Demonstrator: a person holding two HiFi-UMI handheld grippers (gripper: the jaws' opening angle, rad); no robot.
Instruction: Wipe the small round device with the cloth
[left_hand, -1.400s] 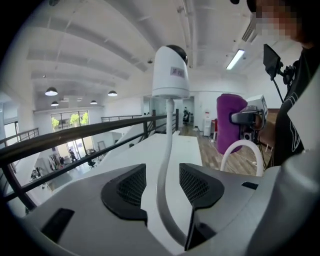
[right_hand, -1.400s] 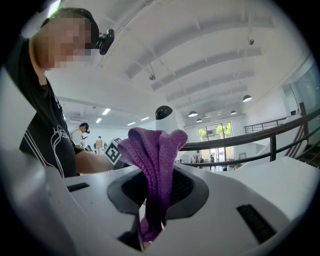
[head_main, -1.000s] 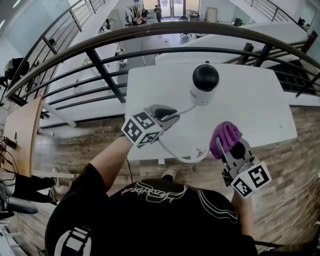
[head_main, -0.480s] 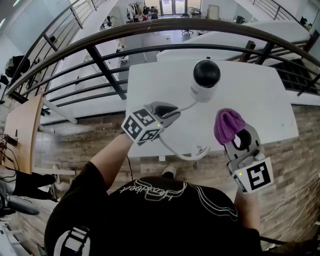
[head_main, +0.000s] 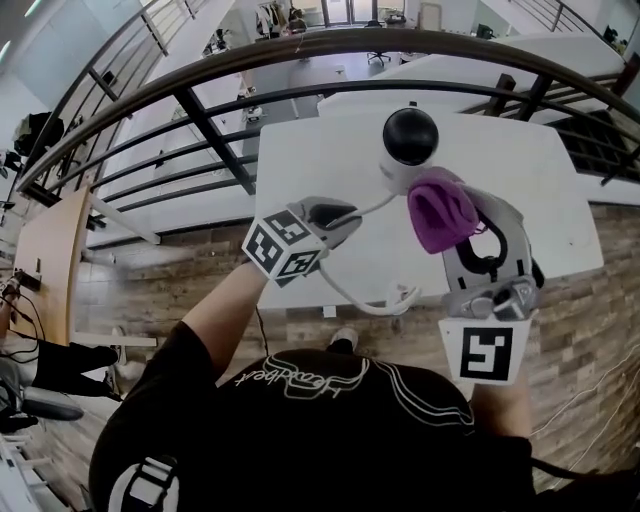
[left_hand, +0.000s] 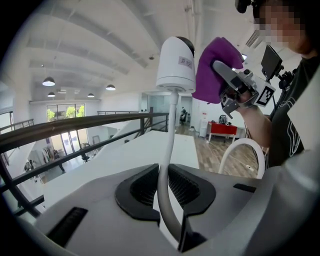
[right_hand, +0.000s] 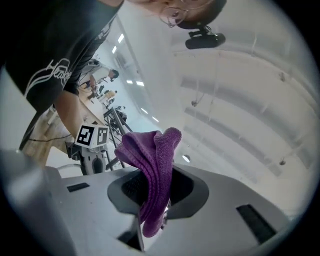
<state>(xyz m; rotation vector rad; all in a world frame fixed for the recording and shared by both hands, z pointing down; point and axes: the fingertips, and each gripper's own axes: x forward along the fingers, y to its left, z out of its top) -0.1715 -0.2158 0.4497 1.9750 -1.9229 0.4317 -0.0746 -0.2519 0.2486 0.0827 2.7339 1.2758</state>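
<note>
We find the right tool (head_main: 468, 238), clamped on the cloth (head_main: 438, 208), newly raised beside the small round device (head_main: 408, 140), and the left tool (head_main: 335, 220), jaws just closing on the cable (head_main: 368, 212), so wiping looks imminent.

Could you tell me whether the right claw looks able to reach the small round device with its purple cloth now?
Probably yes: the right claw, shut on the purple knitted cloth, is beside the round white device with a black dome, nothing between them; whether the cloth touches it is unclear.
</note>
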